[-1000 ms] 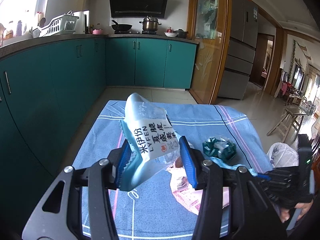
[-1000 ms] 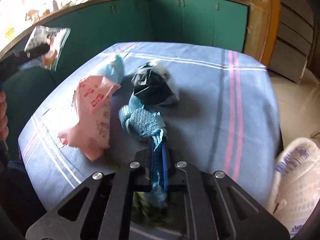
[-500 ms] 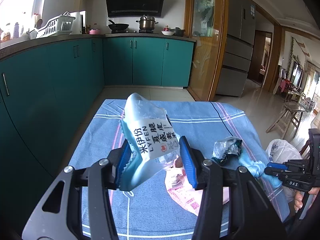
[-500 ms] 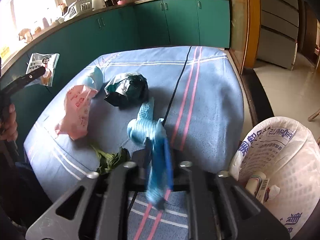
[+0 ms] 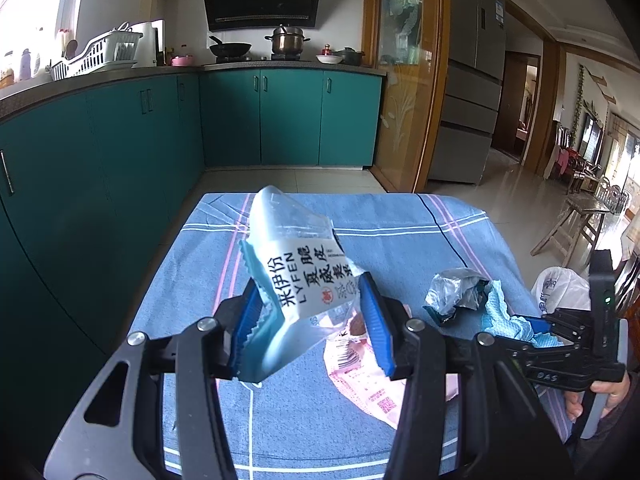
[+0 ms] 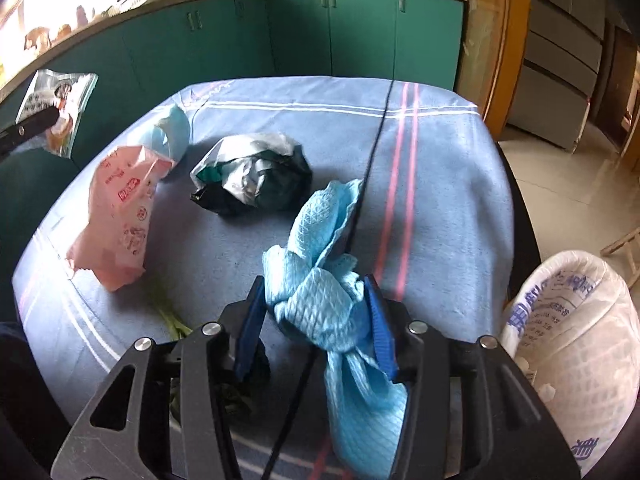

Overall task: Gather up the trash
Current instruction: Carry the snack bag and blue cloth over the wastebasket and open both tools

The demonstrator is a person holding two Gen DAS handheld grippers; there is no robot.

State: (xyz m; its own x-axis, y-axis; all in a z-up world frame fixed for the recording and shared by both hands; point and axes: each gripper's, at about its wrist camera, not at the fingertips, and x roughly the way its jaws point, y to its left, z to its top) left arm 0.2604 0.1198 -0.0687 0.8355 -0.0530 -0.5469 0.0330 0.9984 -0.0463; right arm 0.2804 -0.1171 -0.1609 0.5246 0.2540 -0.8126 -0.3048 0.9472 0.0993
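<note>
Two pieces of trash are off the blue striped tablecloth [image 6: 440, 152] at once, one in each gripper. The left gripper [image 5: 312, 320] is clamped on a pale-blue snack wrapper [image 5: 296, 276] printed "LYFEEN", pinched by its lower edge so the crinkly top stands up clear of the cloth; holding it aloft looks like waiting for a turn at the bag. This gripper points moderately downward, over the cloth's near edge.

The right gripper [image 6: 316, 316] points steeply down, near the cloth's right edge and just left of the white trash bag [image 6: 572, 344] that stands open beside the table. Its jaws are opening, with a crumpled blue cleaning wipe [image 6: 320, 280] between them; the wipe bulges against the right pad while its tail hangs below. Judging by the spot, it is being let go short of the bag's mouth, so it may fall on the cloth or the floor rather than inside.

Left on the cloth, toward its middle, are a crumpled silver-and-dark foil bag [image 6: 256, 176], a pink printed bag [image 6: 124, 212] nearer the left edge, and a green leafy scrap [image 6: 172, 316] by the near edge.
</note>
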